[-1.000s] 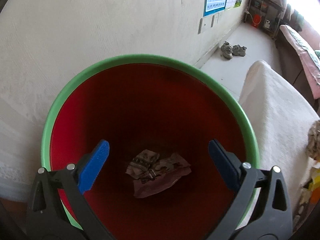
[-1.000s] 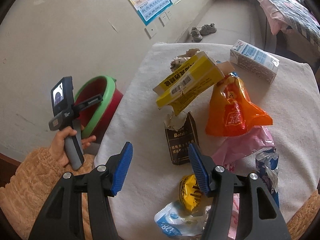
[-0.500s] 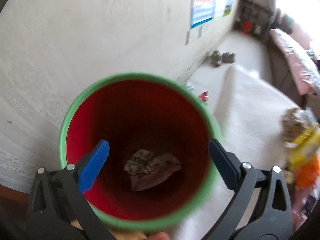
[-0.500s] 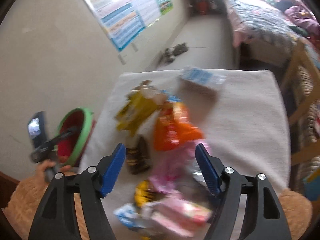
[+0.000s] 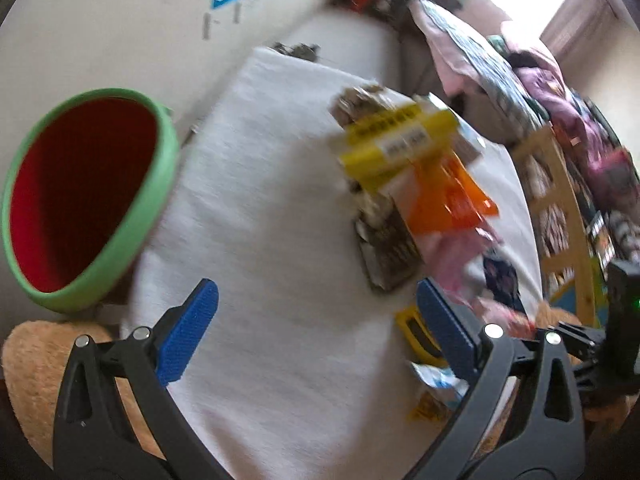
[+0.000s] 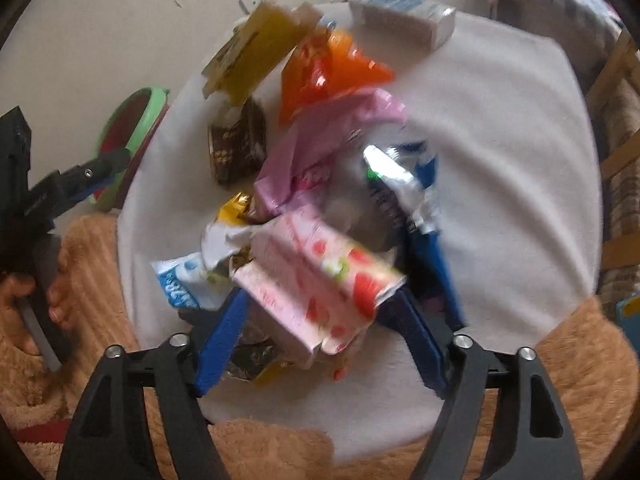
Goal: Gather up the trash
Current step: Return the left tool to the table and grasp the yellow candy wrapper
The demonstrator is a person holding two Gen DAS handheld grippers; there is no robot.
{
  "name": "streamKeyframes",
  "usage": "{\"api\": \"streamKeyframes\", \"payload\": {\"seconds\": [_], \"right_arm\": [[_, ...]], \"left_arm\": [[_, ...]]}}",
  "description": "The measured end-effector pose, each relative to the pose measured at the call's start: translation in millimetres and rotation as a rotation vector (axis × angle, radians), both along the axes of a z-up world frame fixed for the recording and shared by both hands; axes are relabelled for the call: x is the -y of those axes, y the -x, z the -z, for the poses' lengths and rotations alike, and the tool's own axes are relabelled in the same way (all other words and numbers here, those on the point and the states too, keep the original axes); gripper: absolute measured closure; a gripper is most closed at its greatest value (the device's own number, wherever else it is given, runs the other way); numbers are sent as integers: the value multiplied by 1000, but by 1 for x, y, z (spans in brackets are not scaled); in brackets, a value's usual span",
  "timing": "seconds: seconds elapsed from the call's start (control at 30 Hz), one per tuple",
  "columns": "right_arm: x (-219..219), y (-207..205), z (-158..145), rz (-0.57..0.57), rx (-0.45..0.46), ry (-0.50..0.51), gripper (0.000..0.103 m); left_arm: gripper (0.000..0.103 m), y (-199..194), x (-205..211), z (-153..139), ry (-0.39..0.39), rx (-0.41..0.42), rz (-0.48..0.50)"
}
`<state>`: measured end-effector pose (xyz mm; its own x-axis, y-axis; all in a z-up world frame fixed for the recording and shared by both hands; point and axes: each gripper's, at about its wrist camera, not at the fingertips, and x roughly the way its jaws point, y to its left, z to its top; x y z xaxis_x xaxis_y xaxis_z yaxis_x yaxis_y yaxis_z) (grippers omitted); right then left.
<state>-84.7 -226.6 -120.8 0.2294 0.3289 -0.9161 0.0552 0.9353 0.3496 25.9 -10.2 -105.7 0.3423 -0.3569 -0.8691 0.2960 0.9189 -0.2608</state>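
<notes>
A red bin with a green rim (image 5: 92, 196) stands left of a white-clothed table (image 5: 272, 208); it also shows in the right wrist view (image 6: 132, 128). My left gripper (image 5: 316, 328) is open and empty above the cloth. My right gripper (image 6: 324, 320) is open, its blue fingers (image 6: 222, 332) on either side of a pink strawberry carton (image 6: 316, 292), not closed on it. Trash lies around: a yellow box (image 6: 256, 52), an orange bag (image 6: 332, 68), a brown packet (image 6: 238, 144), a pink bag (image 6: 320, 148) and a blue-and-silver wrapper (image 6: 404, 188).
A white and blue carton (image 6: 404, 20) lies at the table's far edge. A wooden chair (image 5: 556, 208) and a bed (image 5: 480, 48) stand to the right. A tan fleece sleeve (image 6: 560, 380) lies at the near edge. Shoes (image 5: 296, 50) sit on the floor.
My left gripper has swung right, from over the bin to over the table. My right gripper has dropped low over the trash pile, and its fingers now straddle the pink carton.
</notes>
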Motion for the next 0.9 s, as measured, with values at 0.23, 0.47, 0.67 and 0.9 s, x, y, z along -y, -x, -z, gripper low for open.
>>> {"api": "streamKeyframes", "payload": {"seconds": [0.23, 0.47, 0.67, 0.9], "right_arm": [[17, -14, -20, 91, 111, -7, 75], [40, -19, -38, 212, 209, 4, 74], [43, -30, -28, 216, 200, 30, 69], [42, -28, -21, 208, 177, 18, 47]], "left_arm": [[6, 9, 11, 8, 63, -77, 53], [23, 19, 59, 35, 83, -224, 197], [49, 27, 90, 61, 105, -342, 259], [72, 31, 82, 51, 94, -294, 257]]}}
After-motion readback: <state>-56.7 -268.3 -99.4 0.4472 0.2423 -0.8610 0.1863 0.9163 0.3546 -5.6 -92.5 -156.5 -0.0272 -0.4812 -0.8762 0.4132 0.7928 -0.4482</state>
